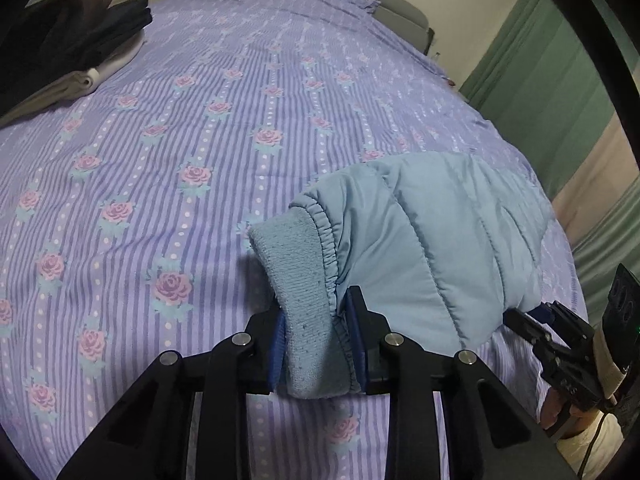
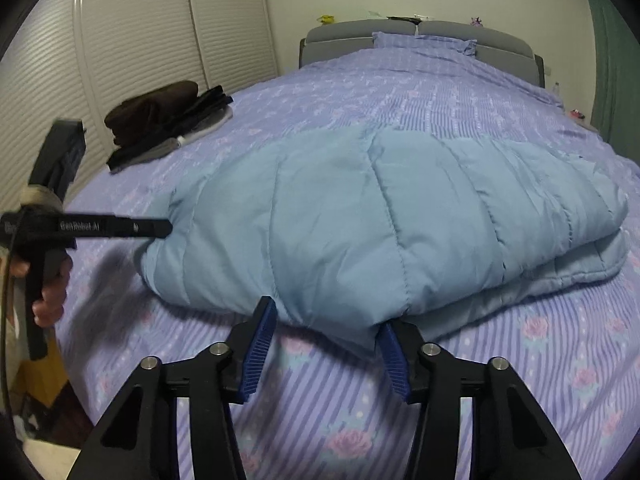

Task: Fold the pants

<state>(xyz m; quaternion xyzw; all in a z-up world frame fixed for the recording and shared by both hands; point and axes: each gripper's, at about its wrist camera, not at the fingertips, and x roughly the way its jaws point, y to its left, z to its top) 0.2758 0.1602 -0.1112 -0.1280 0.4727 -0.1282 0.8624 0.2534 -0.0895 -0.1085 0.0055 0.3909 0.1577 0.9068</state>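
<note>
The pants (image 2: 360,216), a pale blue quilted, padded pair with a knit ribbed cuff (image 1: 308,308), lie doubled over on the bed (image 1: 160,140), whose cover is lilac-striped with pink roses; they sit straight ahead of the right gripper (image 2: 326,350) and stretch away to the right of the left gripper (image 1: 316,340); one layer rests on another, with a lower edge showing beneath the bulk at the right gripper's far right.

The step in hand looks like a fold midway; the garment is already halved, and the cuff end is being carried or set down; the next move, by my reading, calls for bringing that cuff end across onto the rest and letting go cleanly, while the other gripper takes or steadies the near edge so the puffy layers do not slide.

The left gripper is clamped on the cuff, its blue pads pressing the ribbed band from both sides; the cuff end stands lifted off the bed. The right gripper is spread wide, its jaws well apart; the near bulge of the pants sits between the fingertips, touching or just short of them, and nothing is gripped.

Far off to the left gripper's left, a stack of dark folded clothes (image 1: 76,24) rests on the bed.
</note>
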